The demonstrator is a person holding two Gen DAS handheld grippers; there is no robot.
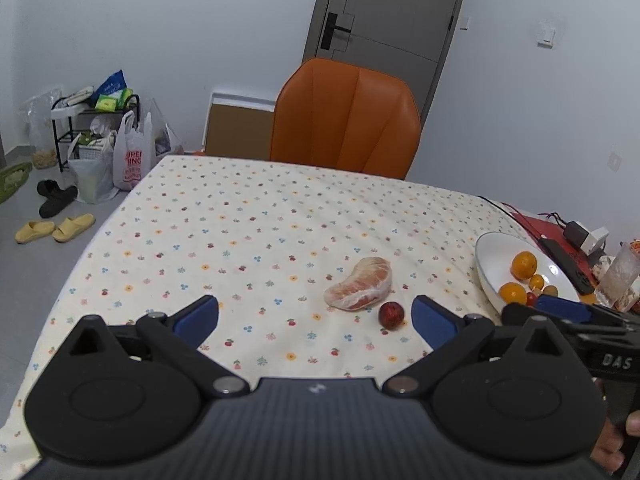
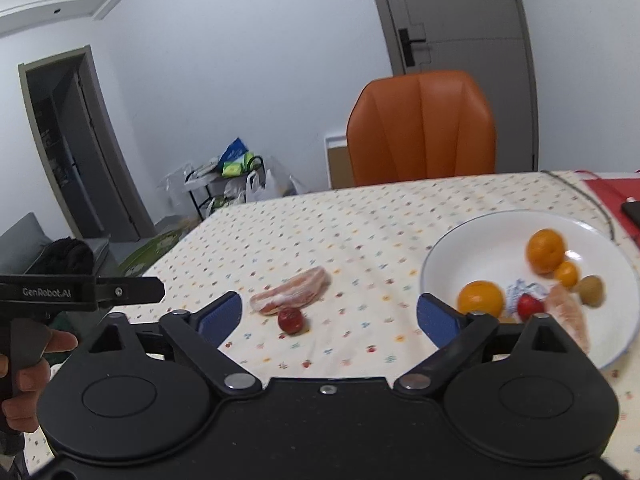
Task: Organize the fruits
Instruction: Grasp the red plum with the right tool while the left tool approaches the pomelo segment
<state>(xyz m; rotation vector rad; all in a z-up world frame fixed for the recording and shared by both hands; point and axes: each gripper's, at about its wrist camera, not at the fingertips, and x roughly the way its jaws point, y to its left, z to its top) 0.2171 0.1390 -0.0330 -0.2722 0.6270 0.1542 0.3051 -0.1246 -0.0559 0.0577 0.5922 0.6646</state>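
Fruits on bench [image 1: 240, 220]: 1 pomelo segment [image 1: 359, 284], 1 red fruit [image 1: 391, 315] | plate [image 2: 472, 240]: six fruits, partly hidden | both jaws wide, empty

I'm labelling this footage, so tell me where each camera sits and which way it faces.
Left wrist: on the open left gripper, facing across the floral tablecloth to the orange chair; the right gripper shows at right.
Right wrist: on the open right gripper, beside the white plate; the person's left hand shows.
Shared: peeled pomelo segment, small red fruit.
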